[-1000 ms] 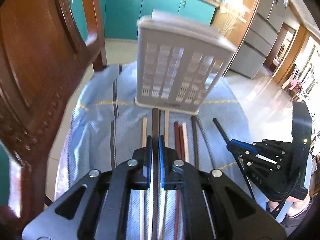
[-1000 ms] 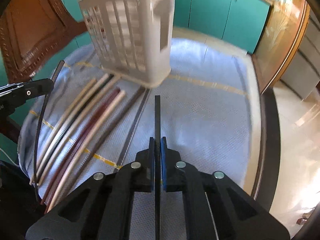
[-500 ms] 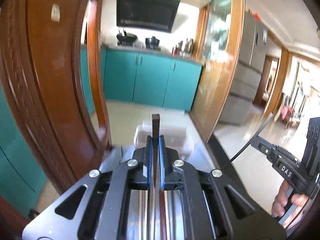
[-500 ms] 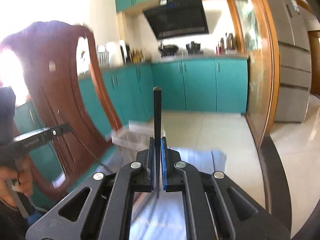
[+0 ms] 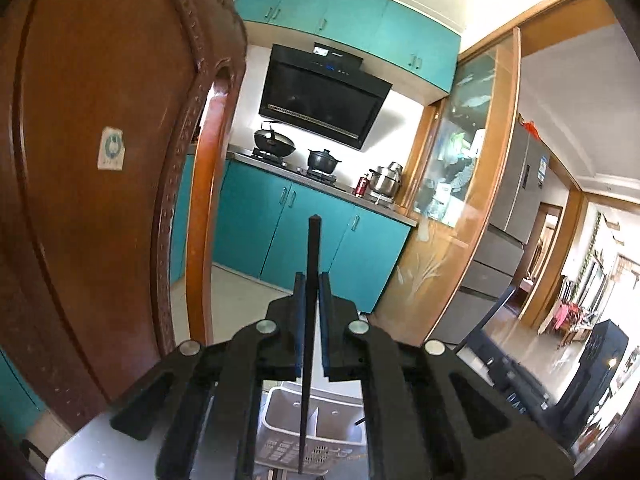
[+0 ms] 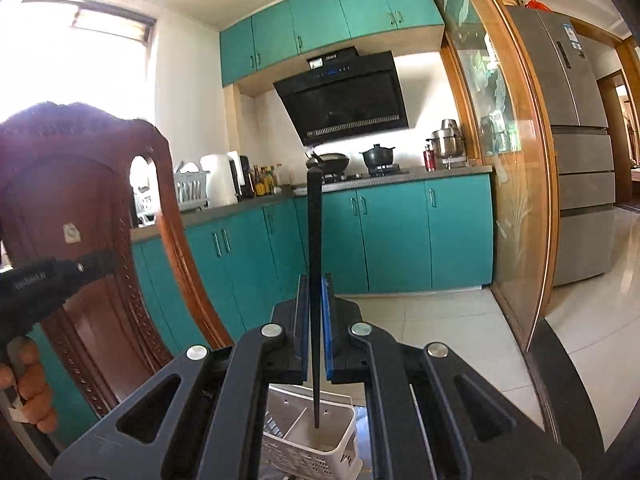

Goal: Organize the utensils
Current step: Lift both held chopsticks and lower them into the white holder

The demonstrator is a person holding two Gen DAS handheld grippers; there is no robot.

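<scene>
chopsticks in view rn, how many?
2. One in the left gripper, dark chopstick; one in the right gripper, black chopstick. Both hang over the basket. Others may be hidden below.

I lifted both chopsticks (image 5: 310, 320) (image 6: 315, 280) up off the tabletop. Now their tips hang over the basket (image 6: 320, 440).

Bright daylight floods both views. The window (image 6: 108, 28) at upper left of the right wrist view blows out to white glare. Fisheye bending curves the cabinets (image 5: 344, 12) and edges; corners go black. Focus is sharp.
</scene>
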